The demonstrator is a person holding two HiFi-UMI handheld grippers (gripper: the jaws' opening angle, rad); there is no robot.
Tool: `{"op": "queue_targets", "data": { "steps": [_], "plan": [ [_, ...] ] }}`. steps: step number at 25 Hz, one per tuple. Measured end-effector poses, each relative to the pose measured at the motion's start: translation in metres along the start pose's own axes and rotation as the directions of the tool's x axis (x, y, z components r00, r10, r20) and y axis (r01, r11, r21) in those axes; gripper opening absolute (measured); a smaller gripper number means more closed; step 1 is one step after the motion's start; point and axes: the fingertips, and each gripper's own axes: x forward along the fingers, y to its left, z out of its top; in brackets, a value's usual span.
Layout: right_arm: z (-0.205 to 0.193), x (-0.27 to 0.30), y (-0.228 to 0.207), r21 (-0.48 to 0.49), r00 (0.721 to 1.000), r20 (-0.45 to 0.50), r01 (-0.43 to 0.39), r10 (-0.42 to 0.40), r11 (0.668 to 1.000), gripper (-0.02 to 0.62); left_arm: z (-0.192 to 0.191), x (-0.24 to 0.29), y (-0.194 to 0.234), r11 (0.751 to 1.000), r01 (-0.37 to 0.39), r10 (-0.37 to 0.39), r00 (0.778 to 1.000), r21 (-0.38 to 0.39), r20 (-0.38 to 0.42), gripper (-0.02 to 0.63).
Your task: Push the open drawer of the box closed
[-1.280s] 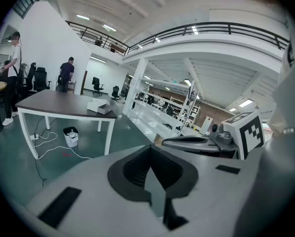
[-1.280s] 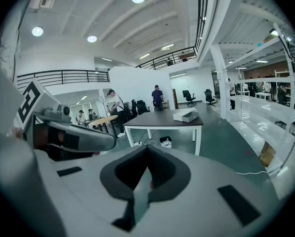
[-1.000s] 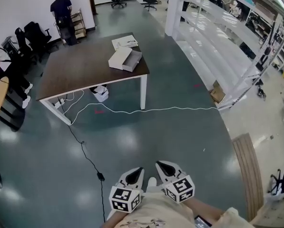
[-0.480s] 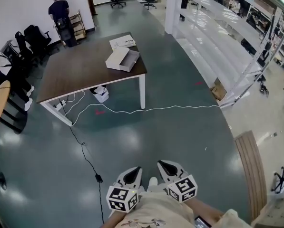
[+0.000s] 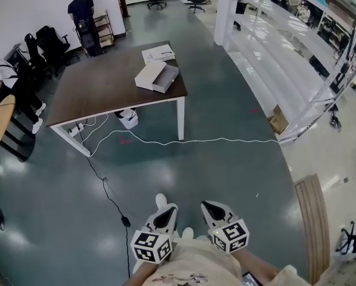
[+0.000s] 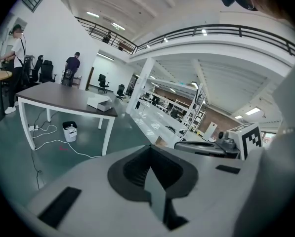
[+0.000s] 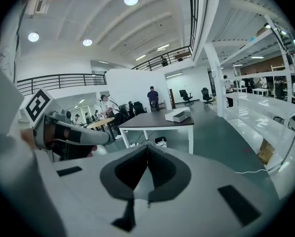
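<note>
Both pinched together on nothing, the left claw (image 5: pixel 168 211) and the right claw (image 5: pixel 208 207) hang side by side above the green floor (image 5: pixel 225 124). Well apart from them, the white box (image 5: pixel 150 73) sits on the brown table (image 5: pixel 94 91), its drawer (image 5: pixel 167 78) slid out.

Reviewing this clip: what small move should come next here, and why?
Probably step forward toward the table: the box with its open drawer lies there, far beyond reach, and the left tool and right tool are both shut and empty. The white cable crosses the path, so step over it.
</note>
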Motion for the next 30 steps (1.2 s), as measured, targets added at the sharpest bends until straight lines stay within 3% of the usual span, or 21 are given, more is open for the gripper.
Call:
{"op": "queue_targets", "data": {
  "steps": [8,13,24,30],
  "plan": [
    [0.025,0.066,-0.053,0.035,0.999,-0.031,0.028,-0.027,0.999,0.0,0.043,0.07,0.037,0.999,0.05,-0.05,0.998,-0.001,-0.026,0.006],
    [0.06,0.138,-0.091,0.027,0.996,-0.037,0.08,-0.079,0.996,0.0,0.089,0.123,0.098,0.998,0.06,-0.062,0.997,-0.031,-0.052,0.006],
    [0.166,0.32,-0.165,0.027,0.986,-0.064,0.154,-0.152,0.988,0.0,0.219,0.217,0.239,0.993,0.119,-0.12,0.991,-0.012,-0.062,0.006],
    [0.208,0.375,-0.178,0.025,0.988,-0.06,0.147,-0.146,0.989,0.0,0.257,0.238,0.287,0.993,0.113,-0.115,0.992,-0.029,-0.057,0.006]
  ]
}}
